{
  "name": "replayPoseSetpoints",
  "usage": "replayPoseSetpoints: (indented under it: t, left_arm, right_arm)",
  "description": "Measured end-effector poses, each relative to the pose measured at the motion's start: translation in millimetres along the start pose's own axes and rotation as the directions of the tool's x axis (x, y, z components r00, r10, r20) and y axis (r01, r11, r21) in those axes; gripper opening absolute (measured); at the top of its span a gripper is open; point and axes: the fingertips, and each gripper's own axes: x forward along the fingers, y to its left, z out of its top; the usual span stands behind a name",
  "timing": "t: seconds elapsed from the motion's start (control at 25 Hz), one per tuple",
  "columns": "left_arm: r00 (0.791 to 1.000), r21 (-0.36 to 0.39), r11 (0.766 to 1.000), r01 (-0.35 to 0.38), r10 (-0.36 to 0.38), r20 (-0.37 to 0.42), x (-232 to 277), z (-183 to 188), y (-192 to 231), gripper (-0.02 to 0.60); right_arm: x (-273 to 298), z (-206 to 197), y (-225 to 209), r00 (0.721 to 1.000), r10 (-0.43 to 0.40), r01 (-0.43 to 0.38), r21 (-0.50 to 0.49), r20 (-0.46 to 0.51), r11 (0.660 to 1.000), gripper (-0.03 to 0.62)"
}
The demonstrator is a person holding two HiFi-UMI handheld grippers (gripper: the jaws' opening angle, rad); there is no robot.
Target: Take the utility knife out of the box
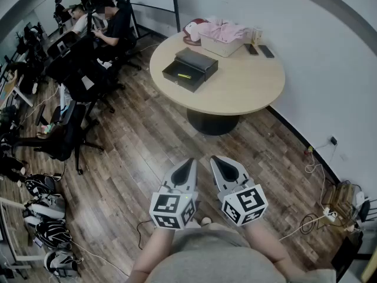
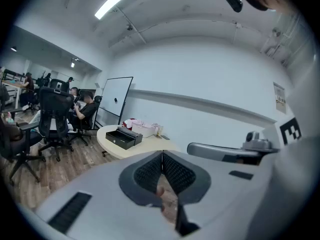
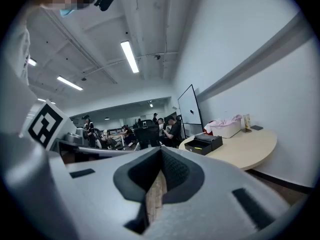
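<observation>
An open black box (image 1: 189,69) sits on the round table (image 1: 247,84), far ahead of me. A yellow utility knife (image 1: 184,75) lies in its open tray. My left gripper (image 1: 188,163) and right gripper (image 1: 217,160) are held side by side close to my body, over the wood floor and well short of the table. Both are shut with nothing between the jaws. In the left gripper view the gripper (image 2: 162,154) points toward the distant box (image 2: 122,137). The right gripper (image 3: 161,150) sees the box (image 3: 204,144) and a glimpse of the yellow knife (image 3: 198,148).
A white basket with pink cloth (image 1: 221,37) and two phones (image 1: 259,50) share the table's far side. Office chairs (image 1: 65,128) and seated people (image 1: 115,25) fill the left. Cables and a power strip (image 1: 327,211) lie by the right wall.
</observation>
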Motion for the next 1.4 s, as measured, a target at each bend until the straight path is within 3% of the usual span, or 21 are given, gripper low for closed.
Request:
replayPoseSetpoints:
  t: [0.6,0.84,1.4]
  left_arm:
    - [0.999,0.005,1.0,-0.026,0.026,0.043,-23.1,9.2,-9.2,0.003]
    - [0.999,0.007,1.0,-0.024,0.024,0.022,-21.1,2.0,-9.3,0.003]
    - [0.999,-0.009,0.999,-0.042,0.042,0.022,26.6,14.4,38.8,0.003]
  right_arm:
    - [-15.8,10.2,27.4,0.999,0.046,-0.045,-0.043,0.027,0.998,0.0]
    - [-15.4,10.3,27.3,0.997,0.075,-0.075,-0.003,0.035,0.997,0.0]
    - [43.2,4.1,-8.9,1.0,0.023,-0.023,-0.016,-0.001,1.0,0.002]
